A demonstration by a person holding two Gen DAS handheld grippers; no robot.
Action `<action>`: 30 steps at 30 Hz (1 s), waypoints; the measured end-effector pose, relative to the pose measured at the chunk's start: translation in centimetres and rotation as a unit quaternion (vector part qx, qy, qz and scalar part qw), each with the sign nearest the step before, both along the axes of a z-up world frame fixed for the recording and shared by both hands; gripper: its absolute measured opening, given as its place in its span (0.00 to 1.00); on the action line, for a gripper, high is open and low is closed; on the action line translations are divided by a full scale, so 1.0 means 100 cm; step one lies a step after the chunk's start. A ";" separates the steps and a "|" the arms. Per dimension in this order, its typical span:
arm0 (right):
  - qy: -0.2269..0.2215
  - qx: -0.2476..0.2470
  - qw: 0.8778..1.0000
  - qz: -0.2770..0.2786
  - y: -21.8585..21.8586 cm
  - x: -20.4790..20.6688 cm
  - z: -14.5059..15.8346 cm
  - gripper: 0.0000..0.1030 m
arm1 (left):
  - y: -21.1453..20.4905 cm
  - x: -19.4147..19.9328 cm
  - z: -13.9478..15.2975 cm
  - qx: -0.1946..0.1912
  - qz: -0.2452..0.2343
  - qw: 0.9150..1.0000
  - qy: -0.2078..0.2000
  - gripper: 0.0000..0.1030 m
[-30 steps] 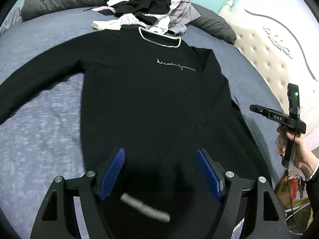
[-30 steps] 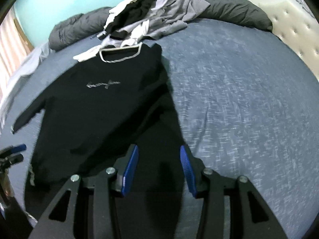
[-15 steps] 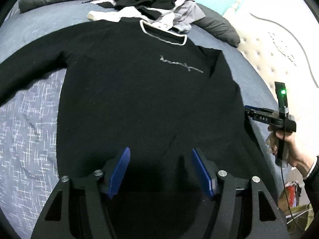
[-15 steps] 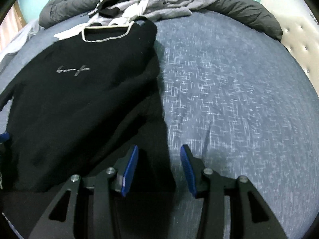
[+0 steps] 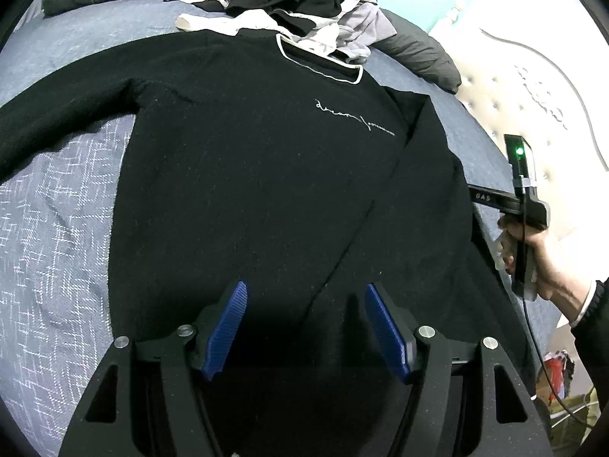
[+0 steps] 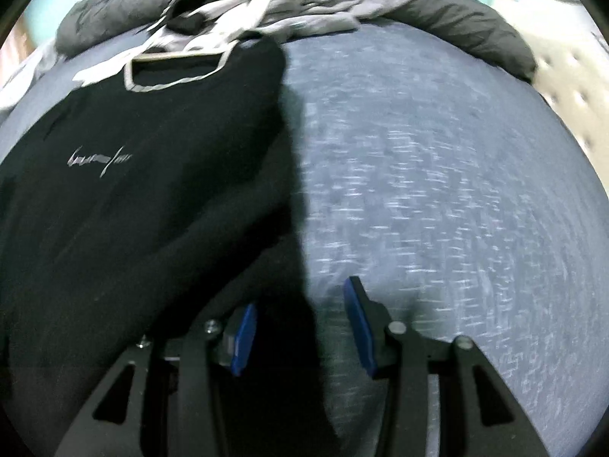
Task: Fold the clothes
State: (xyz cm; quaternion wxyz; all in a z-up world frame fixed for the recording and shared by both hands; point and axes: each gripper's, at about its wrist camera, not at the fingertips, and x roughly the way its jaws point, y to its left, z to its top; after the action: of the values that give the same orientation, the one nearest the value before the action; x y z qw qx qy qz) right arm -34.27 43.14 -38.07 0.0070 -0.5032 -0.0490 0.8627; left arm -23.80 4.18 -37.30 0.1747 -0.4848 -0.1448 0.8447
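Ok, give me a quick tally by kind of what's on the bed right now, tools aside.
Black sweater spread flat: 1
Heap of unfolded clothes, pieces too tangled to count: 1
Dark grey duvet bunched along the far edge: 1
Total: 3

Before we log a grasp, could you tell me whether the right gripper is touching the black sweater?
Cannot tell. In the right wrist view the right gripper straddles the black sweater's edge, jaws open, but blur hides any contact.
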 end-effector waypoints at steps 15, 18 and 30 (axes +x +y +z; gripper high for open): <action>0.039 -0.046 0.997 -0.049 0.051 0.021 0.001 0.39 | -0.006 -0.002 -0.003 0.009 0.001 1.000 -0.006 0.67; 0.040 -0.043 0.998 -0.039 0.052 0.027 0.004 0.39 | -0.007 -0.004 -0.002 0.013 0.003 1.000 -0.006 0.67; 0.068 -0.098 0.993 -0.014 0.060 0.017 0.069 0.38 | 0.002 -0.004 0.008 0.010 -0.011 1.000 0.001 0.67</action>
State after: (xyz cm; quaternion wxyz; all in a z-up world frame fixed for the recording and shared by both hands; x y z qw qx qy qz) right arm -32.56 49.11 -31.15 -0.0274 -0.4426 0.0437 0.8952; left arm -24.18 4.40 -36.51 0.1889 -0.4840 -0.1474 0.8417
